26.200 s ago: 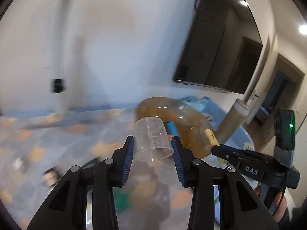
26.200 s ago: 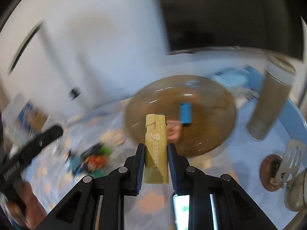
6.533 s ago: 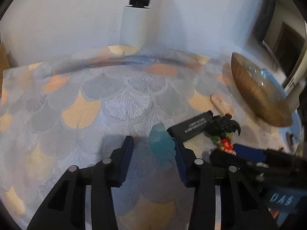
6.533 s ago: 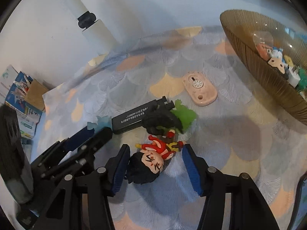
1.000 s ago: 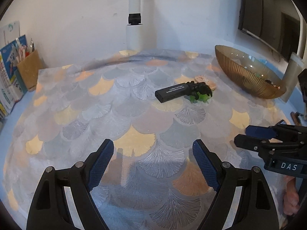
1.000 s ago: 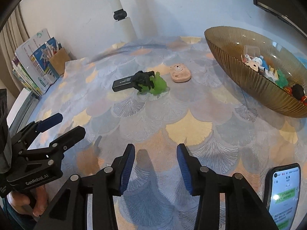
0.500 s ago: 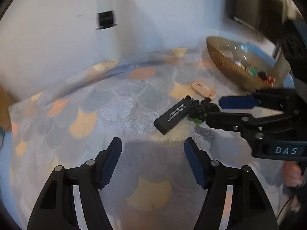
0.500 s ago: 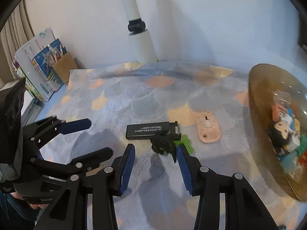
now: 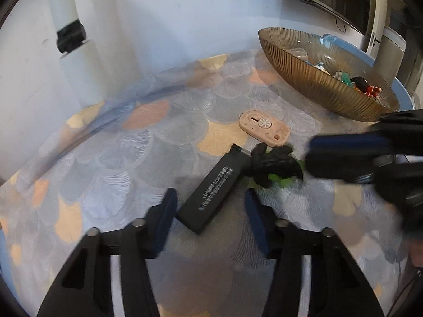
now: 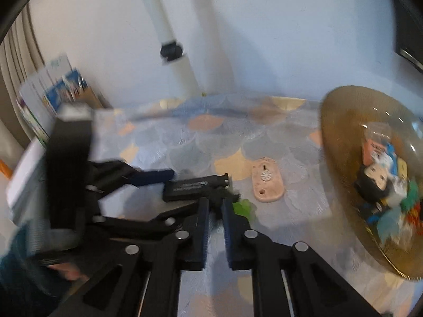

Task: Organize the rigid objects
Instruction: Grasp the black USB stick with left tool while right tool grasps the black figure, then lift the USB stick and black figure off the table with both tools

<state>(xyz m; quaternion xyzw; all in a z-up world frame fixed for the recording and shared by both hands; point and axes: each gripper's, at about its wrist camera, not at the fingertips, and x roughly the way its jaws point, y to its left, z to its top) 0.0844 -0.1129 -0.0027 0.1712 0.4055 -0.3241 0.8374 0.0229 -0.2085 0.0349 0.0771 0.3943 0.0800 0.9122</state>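
My left gripper point(image 9: 208, 211), wide a second ago, is closing around the black bar point(image 9: 214, 190); my right gripper point(image 10: 215, 206) now pinches the black figure point(image 10: 219, 198).

Scale-pattern tablecloth point(image 9: 111, 142): amber bowl point(image 9: 312, 79), pink case point(image 9: 264, 129), blk stick point(image 9: 214, 190), blk/green toy point(image 9: 275, 163)

The patterned tablecloth point(image 9: 111, 158) covers the table, its far edge against the wall. Near the cloth's middle lies a flat rectangular device point(image 9: 215, 190), and a toy figure point(image 9: 272, 163) touches its far end, lying on a leafy piece point(image 10: 244, 207). Just beyond them lies an oval tag point(image 9: 264, 126). At the right edge stands a ribbed bowl point(image 9: 312, 79) with small toys point(image 10: 383, 185) in it. A post point(image 10: 182, 76) rises at the far edge; books point(image 10: 55, 92) stand at the far left corner.
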